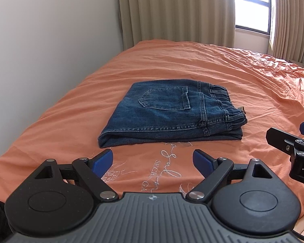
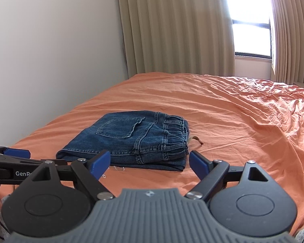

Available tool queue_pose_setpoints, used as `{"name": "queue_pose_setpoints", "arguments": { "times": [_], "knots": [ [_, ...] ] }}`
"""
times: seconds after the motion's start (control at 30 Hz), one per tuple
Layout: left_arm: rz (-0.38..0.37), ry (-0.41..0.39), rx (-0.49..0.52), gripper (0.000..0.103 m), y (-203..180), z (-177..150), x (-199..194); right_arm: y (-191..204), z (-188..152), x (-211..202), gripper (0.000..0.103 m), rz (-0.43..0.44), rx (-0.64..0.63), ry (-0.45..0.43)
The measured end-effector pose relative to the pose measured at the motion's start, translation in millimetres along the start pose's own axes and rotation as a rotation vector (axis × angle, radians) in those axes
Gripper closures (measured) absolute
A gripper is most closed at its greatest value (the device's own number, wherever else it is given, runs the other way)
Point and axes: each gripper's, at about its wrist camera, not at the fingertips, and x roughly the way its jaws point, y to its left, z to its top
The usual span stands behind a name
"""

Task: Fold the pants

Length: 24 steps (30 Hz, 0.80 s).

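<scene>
Blue denim pants (image 1: 170, 114) lie folded into a compact rectangle on the orange bed, back pocket up and elastic waistband to the right; they also show in the right wrist view (image 2: 131, 141). My left gripper (image 1: 153, 160) is open and empty, just short of the pants' near edge. My right gripper (image 2: 150, 160) is open and empty, close to the near right corner of the pants. The right gripper's fingers (image 1: 283, 139) show at the right edge of the left wrist view. The left gripper's fingers (image 2: 14, 154) show at the left edge of the right wrist view.
The orange bedspread (image 1: 223, 70) is wrinkled on the right side and carries white embroidered lettering (image 1: 162, 170) near me. A white wall (image 1: 50, 40) runs along the bed's left side. Beige curtains (image 1: 176, 10) and a bright window (image 1: 251, 6) stand behind the bed.
</scene>
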Motion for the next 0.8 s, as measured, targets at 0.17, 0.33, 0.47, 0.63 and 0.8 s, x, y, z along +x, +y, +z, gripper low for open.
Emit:
{"name": "queue_pose_setpoints", "arguments": {
  "times": [0.17, 0.33, 0.47, 0.63, 0.8],
  "knots": [
    [-0.001, 0.003, 0.000, 0.000, -0.6, 0.0, -1.2, 0.4, 0.0, -0.9, 0.022, 0.003, 0.000, 0.002],
    [-0.001, -0.002, 0.003, 0.000, -1.5, 0.6, -2.7, 1.4, 0.9, -2.4, 0.022, 0.008, -0.003, -0.005],
    [-0.006, 0.000, -0.002, 0.000, -1.2, 0.6, -2.5, 2.1, 0.2, -2.4, 0.022, 0.009, -0.007, -0.002],
    [-0.004, -0.001, 0.007, 0.000, -3.4, 0.2, -3.4, 2.5, 1.0, -3.3, 0.022, 0.010, -0.008, -0.006],
    [-0.004, -0.002, 0.007, 0.000, -5.0, -0.3, -4.7, 2.7, 1.0, -3.9, 0.022, 0.011, -0.009, -0.008]
  ]
}}
